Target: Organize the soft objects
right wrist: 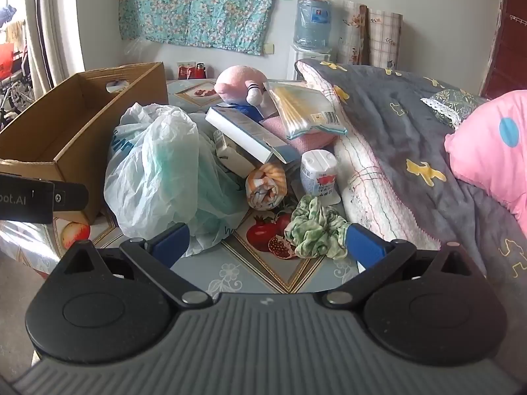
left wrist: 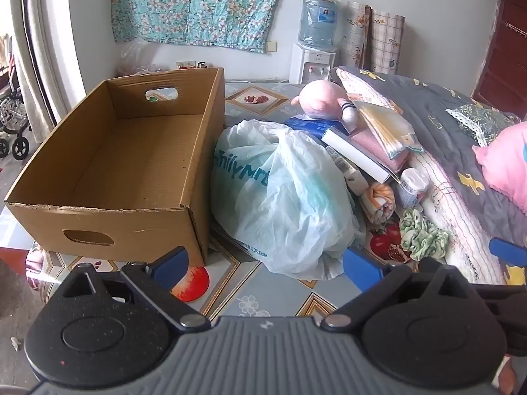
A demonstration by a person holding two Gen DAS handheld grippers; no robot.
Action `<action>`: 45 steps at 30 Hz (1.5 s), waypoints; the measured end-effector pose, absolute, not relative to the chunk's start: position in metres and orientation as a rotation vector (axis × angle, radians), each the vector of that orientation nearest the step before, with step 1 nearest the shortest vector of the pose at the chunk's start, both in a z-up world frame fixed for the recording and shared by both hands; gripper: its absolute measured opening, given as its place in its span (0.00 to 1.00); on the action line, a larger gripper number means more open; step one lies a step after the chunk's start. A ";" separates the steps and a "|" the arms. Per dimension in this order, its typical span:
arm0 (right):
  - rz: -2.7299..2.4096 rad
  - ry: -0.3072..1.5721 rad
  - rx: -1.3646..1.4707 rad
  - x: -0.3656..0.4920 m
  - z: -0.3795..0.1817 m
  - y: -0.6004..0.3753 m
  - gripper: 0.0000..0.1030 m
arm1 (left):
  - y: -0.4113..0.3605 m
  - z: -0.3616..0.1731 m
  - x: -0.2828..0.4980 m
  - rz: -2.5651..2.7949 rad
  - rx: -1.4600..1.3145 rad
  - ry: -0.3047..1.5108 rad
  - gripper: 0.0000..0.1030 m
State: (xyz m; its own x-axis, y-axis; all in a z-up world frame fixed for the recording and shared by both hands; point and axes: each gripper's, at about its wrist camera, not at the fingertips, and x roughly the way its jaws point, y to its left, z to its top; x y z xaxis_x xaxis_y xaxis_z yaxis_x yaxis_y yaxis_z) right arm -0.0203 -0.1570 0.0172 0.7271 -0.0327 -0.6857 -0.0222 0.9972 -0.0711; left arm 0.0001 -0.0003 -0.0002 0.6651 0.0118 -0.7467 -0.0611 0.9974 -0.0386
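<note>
An empty cardboard box (left wrist: pixel 108 177) stands on the left of the table; it also shows in the right wrist view (right wrist: pixel 66 125). Beside it lies a white plastic bag (left wrist: pixel 283 197) (right wrist: pixel 164 171). Behind are a pink plush toy (left wrist: pixel 324 97) (right wrist: pixel 242 85), a rolled orange cloth (left wrist: pixel 378 202) (right wrist: pixel 266 186) and a green scrunchie (left wrist: pixel 423 233) (right wrist: pixel 316 228). My left gripper (left wrist: pixel 266 268) is open and empty, just short of the bag. My right gripper (right wrist: pixel 266 247) is open and empty, its right finger next to the scrunchie.
A white carton (right wrist: pixel 247 135), a packet of cotton swabs (right wrist: pixel 306 108) and a small white jar (right wrist: pixel 319 172) lie in the pile. A grey quilt (right wrist: pixel 411 138) and a pink pillow (right wrist: pixel 494 144) fill the right. A water dispenser (left wrist: pixel 314 33) stands behind.
</note>
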 end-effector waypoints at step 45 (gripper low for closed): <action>0.043 0.781 -0.048 -0.014 0.021 -0.148 0.99 | 0.006 0.000 -0.002 0.034 -0.089 0.848 0.98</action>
